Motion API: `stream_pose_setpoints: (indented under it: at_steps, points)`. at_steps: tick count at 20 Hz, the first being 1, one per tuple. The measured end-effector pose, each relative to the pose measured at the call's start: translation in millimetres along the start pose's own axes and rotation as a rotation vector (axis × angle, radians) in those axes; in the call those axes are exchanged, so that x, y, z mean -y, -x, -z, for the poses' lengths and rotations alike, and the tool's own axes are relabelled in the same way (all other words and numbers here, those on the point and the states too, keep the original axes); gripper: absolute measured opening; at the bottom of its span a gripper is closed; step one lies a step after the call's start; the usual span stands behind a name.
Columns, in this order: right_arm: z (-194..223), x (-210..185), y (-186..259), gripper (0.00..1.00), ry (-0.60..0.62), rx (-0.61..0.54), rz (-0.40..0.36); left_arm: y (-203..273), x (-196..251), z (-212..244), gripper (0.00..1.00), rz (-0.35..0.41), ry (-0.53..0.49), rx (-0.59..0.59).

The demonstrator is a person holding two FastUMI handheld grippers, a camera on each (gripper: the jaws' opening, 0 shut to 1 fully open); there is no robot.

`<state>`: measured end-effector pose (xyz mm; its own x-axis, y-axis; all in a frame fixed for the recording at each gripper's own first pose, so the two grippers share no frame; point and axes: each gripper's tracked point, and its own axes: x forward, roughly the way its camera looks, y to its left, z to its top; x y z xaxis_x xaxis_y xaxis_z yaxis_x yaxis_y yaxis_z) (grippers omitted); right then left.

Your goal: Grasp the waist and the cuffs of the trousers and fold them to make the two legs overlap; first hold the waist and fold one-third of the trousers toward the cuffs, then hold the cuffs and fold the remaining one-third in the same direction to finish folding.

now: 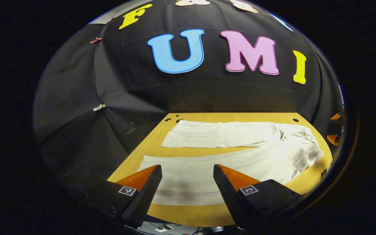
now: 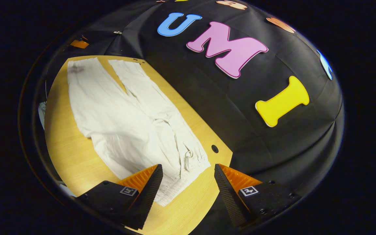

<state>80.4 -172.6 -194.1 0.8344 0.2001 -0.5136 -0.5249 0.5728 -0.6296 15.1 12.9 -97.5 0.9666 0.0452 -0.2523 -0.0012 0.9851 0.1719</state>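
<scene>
White trousers (image 1: 240,153) lie flat on wooden tabletop (image 1: 188,213), 2 legs spread apart, waist at right in left gripper view. Left gripper (image 1: 187,168) over near leg's cuff end, jaws open, empty. Right gripper (image 2: 188,168) above waist (image 2: 188,166), jaws open, empty.

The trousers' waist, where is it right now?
In the right gripper view, the waist lies on the table between the open right tongs, near the table hole.
</scene>
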Motion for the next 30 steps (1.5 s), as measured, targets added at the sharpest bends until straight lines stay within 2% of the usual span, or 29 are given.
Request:
stream_pose_setpoints:
  at_steps: [4, 8, 13, 17, 22, 24, 25, 26, 29, 30]
  points:
    - [38.0, -20.7, -6.9, 0.97, 0.091, -0.044, -0.102, 2.6, 5.5, 23.0, 0.98, -0.038, -0.087, -0.039]
    - [73.0, -40.1, -12.6, 0.97, 0.197, -0.096, -0.188, 9.0, 20.1, 46.4, 0.99, -0.029, -0.070, -0.091]
    - [104.8, -63.8, -28.4, 0.97, 0.282, -0.155, -0.253, 14.4, 20.9, 50.0, 0.98, -0.044, -0.044, -0.094]
    - [97.0, -61.4, -49.8, 0.94, 0.396, -0.143, -0.186, 18.2, 19.3, 54.0, 0.99, -0.072, -0.037, -0.102]
    - [89.8, -57.2, -79.7, 0.92, 0.550, -0.129, -0.099, 13.2, 26.3, 59.2, 0.98, -0.066, -0.019, -0.116]
    - [91.7, -58.6, -82.0, 0.79, 0.558, -0.139, -0.092, 12.2, 22.1, 63.7, 0.98, -0.074, 0.004, -0.136]
    - [91.5, -60.0, -83.6, 0.66, 0.547, -0.141, -0.101, 12.0, 18.4, 66.3, 0.98, -0.080, 0.023, -0.143]
    - [96.1, -64.6, -84.8, 0.70, 0.521, -0.155, -0.130, 11.7, 13.3, 68.5, 0.99, -0.090, 0.042, -0.153]
    - [99.7, -65.9, -84.5, 0.37, 0.467, -0.178, -0.167, 10.3, -9.5, 82.1, 0.98, -0.133, 0.077, -0.188]
    - [99.6, -70.4, -81.0, 0.37, 0.448, -0.187, -0.190, 8.9, -17.9, 86.3, 0.99, -0.145, 0.074, -0.196]
